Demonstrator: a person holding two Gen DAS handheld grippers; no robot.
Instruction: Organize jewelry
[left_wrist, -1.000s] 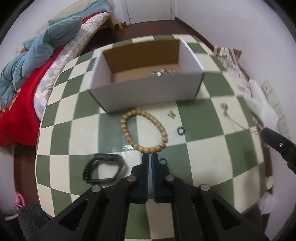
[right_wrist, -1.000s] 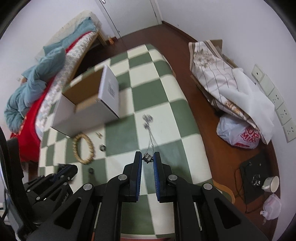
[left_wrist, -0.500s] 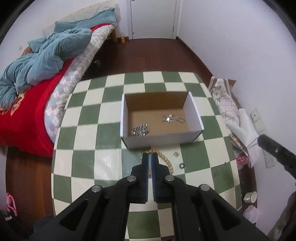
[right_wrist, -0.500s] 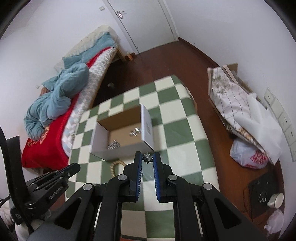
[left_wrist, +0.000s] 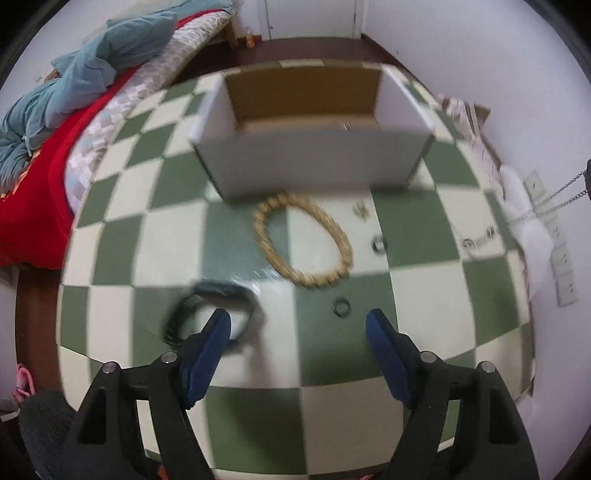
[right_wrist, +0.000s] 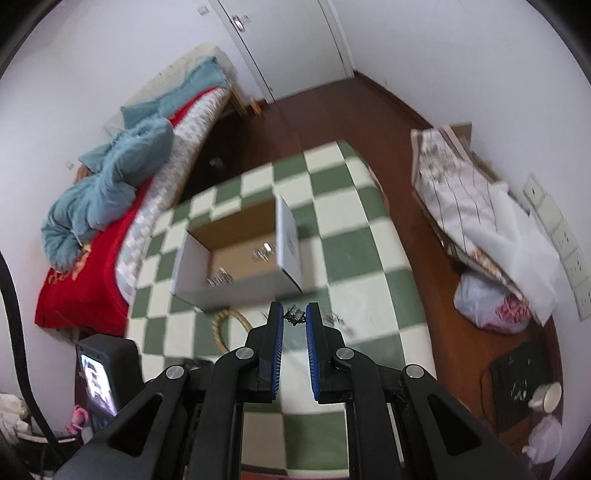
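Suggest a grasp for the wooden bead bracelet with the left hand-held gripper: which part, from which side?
Take the wooden bead bracelet from above, on its near arc. It lies flat as an open loop on the checkered table, so one finger can drop inside and one outside. The far arc sits close to the box. The left hand-held gripper is open.

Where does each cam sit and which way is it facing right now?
Left wrist: on the left gripper, aimed steeply down at the checkered table; its own blue fingers have just been opening with nothing between them, wooden bead bracelet and black band ahead.
Right wrist: on the right gripper, higher, tilted down over the table toward the bed; its fingers pinch a silver chain.
Shared: the white box, the bracelet, the table; the left gripper's body shows lower left in the right view.
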